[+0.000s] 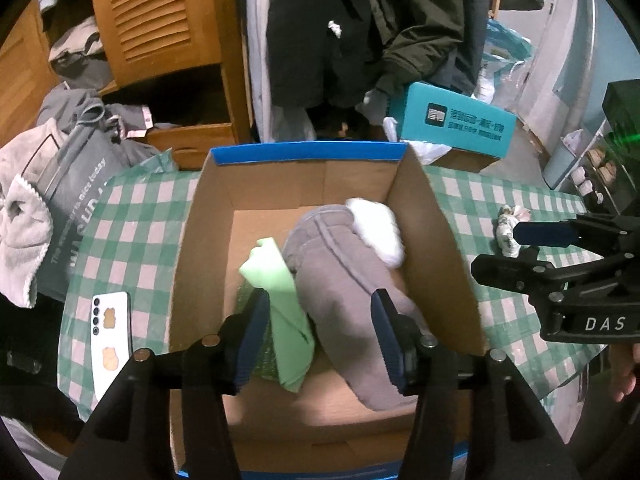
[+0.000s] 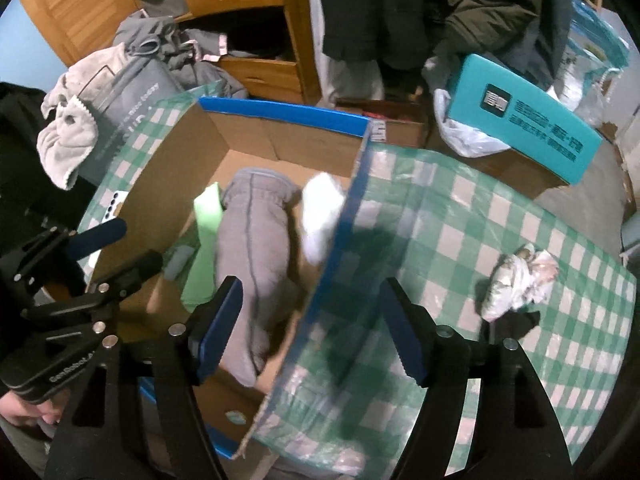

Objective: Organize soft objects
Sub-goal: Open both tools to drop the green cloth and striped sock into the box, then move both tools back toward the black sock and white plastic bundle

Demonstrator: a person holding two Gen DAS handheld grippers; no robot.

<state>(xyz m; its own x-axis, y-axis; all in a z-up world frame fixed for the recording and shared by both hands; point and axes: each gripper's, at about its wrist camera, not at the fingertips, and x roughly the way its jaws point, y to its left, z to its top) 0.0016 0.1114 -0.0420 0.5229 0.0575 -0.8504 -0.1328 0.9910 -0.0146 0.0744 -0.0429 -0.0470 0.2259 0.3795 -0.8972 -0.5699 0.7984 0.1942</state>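
An open cardboard box with a blue rim stands on a green checked tablecloth. Inside lie a light green cloth, a rolled grey garment and a blurred white soft item against the right wall. My left gripper hovers open over the green cloth and the grey roll, its pads pressing on neither. My right gripper is open astride the box's right wall, gripping nothing. The grey garment, green cloth and white item show beyond it. Each gripper appears in the other's view: right gripper, left gripper.
A crumpled white bundle lies on the tablecloth right of the box. A white phone lies left of it. A teal box, a grey towel, piled clothes and a wooden cabinet crowd the back.
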